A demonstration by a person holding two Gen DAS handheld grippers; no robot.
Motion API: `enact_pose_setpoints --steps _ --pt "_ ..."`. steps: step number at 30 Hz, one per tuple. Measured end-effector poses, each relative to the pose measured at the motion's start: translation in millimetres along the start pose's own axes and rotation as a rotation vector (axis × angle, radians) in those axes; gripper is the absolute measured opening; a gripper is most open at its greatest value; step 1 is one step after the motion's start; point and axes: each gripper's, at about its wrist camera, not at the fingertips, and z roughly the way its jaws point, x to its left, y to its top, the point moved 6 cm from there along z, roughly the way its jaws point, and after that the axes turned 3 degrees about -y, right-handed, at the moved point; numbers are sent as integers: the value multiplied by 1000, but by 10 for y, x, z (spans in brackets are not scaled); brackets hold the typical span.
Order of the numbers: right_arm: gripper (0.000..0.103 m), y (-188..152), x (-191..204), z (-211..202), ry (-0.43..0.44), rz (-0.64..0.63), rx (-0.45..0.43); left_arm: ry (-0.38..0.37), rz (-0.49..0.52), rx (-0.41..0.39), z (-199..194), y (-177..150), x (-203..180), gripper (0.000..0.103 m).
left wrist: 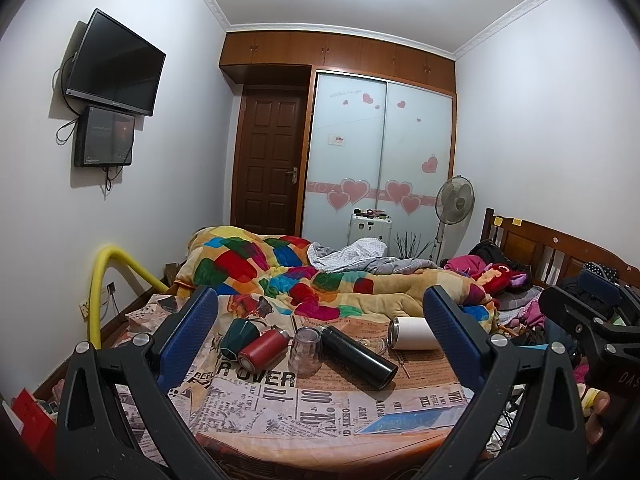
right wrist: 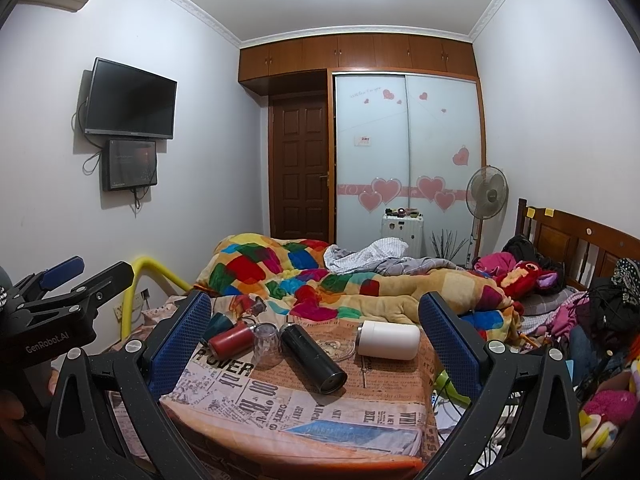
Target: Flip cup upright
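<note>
Both tongs, left (left wrist: 320, 336) and right (right wrist: 314, 330), are held wide apart and empty, above the near edge of the table covered in newspaper-print cloth (right wrist: 320, 412). The small clear glass cup (right wrist: 267, 345) is seen upside down, past the smooth black metal bottle (right wrist: 313, 358). It should probably be squeezed gently at its bumpy sides, because glass is slippery.
</note>
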Motion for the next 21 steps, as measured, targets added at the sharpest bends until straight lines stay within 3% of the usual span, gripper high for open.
enact_pose_setpoints --steps 11,21 --pt "103 -97 31 75 7 1 22 10 -10 11 96 -95 108 103" --pt "103 -333 -4 653 55 -10 163 69 -52 97 617 -328 422 103"
